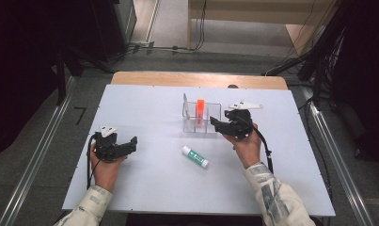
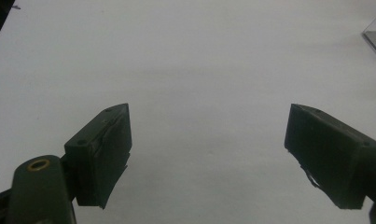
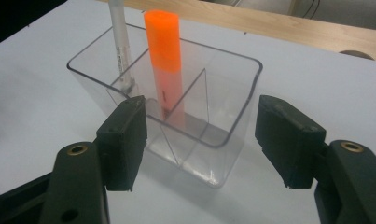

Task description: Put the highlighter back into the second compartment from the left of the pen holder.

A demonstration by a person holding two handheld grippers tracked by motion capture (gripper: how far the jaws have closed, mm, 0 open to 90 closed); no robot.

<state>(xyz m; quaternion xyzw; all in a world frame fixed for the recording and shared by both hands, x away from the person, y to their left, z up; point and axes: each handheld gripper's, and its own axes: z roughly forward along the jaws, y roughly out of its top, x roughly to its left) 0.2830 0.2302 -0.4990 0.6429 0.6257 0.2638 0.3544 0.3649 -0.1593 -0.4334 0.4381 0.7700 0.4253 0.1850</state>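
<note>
A clear organizer [image 3: 185, 121] stands far-centre on the desk [image 1: 145, 108], holding an orange marker [image 3: 164, 60] and a white pen [image 3: 120, 46] upright. The right gripper [image 3: 202, 135], jaws wide and empty, is just beside it. Left gripper [image 2: 206, 154] gapes over bare desk. A glue stick [image 1: 194, 157] lies nearer.

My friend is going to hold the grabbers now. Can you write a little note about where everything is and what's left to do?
Left gripper: open, holding nothing, over bare table on the left.
Right gripper: open, holding nothing, right in front of the clear organizer, fingers either side of its near corner.
Already in the organizer: an orange highlighter and a white pen, both standing up in separate compartments.
Still on the table: the glue stick, lying flat in front of the organizer.
Probably left: pick up the glue stick and stand it in a free compartment.
</note>
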